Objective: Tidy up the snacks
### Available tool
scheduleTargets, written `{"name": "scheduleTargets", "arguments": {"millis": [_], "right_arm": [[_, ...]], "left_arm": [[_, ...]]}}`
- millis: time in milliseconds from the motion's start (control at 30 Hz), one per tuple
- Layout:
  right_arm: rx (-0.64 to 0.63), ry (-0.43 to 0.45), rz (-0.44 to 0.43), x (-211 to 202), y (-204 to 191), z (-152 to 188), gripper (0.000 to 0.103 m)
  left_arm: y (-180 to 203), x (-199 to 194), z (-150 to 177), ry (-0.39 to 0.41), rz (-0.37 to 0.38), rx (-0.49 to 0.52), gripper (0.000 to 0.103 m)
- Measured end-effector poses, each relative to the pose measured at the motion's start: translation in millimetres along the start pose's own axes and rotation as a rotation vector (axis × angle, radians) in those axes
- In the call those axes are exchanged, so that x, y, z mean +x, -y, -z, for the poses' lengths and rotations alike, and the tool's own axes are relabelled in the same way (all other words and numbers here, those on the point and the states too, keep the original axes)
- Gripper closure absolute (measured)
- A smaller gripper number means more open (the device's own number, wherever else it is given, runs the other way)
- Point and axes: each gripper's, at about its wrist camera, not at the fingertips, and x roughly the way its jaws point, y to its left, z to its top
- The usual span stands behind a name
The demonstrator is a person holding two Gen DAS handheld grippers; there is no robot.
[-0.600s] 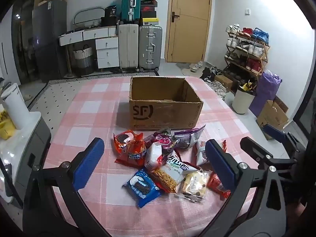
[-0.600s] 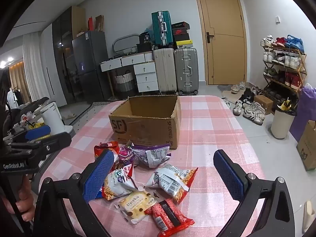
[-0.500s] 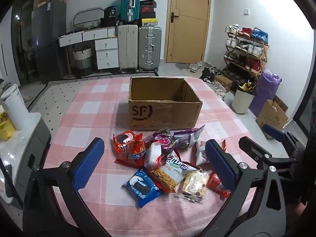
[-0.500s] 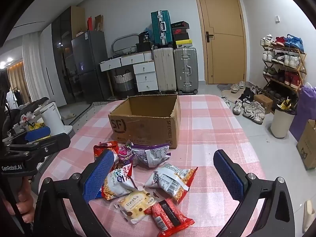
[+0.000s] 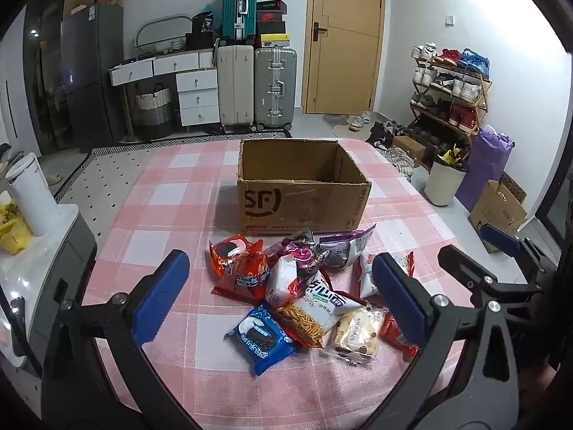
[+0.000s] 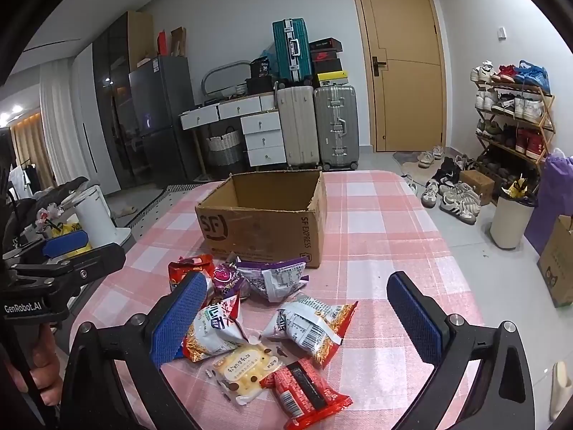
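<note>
An open cardboard box [image 5: 302, 197] [image 6: 265, 229] stands on the pink checked tablecloth [image 5: 172, 197]; what lies inside it is hidden. In front of it sits a heap of snack packets [image 5: 308, 286] [image 6: 258, 315]: a blue cookie pack [image 5: 259, 338], a red cookie bag [image 5: 240, 268], a purple bag [image 6: 272, 276], a noodle-snack bag [image 6: 311, 326], a cream cake pack [image 6: 243, 369] and a red bar [image 6: 304, 392]. My left gripper [image 5: 283, 297] hovers open above the heap's near side, holding nothing. Open as well, my right gripper [image 6: 297, 319] hangs over the packets, empty.
The other gripper shows at each view's edge, held by a hand [image 6: 43, 376]. A white canister [image 5: 30, 197] stands on a side unit to the left. Beyond the table are suitcases [image 5: 258, 86], drawers [image 5: 197, 96], a door [image 5: 343, 39], a shoe rack [image 5: 451, 93] and a bin [image 5: 446, 182].
</note>
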Motion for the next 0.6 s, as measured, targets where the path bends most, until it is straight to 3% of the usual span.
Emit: {"name": "scheduleTargets", "arguments": {"millis": [600], "right_arm": [[0.011,-0.012,-0.004,0.4,6.8,-2.0,0.0]], "left_arm": [[-0.4,7.2,3.9,-0.021,-0.017,0.003,0.001]]}}
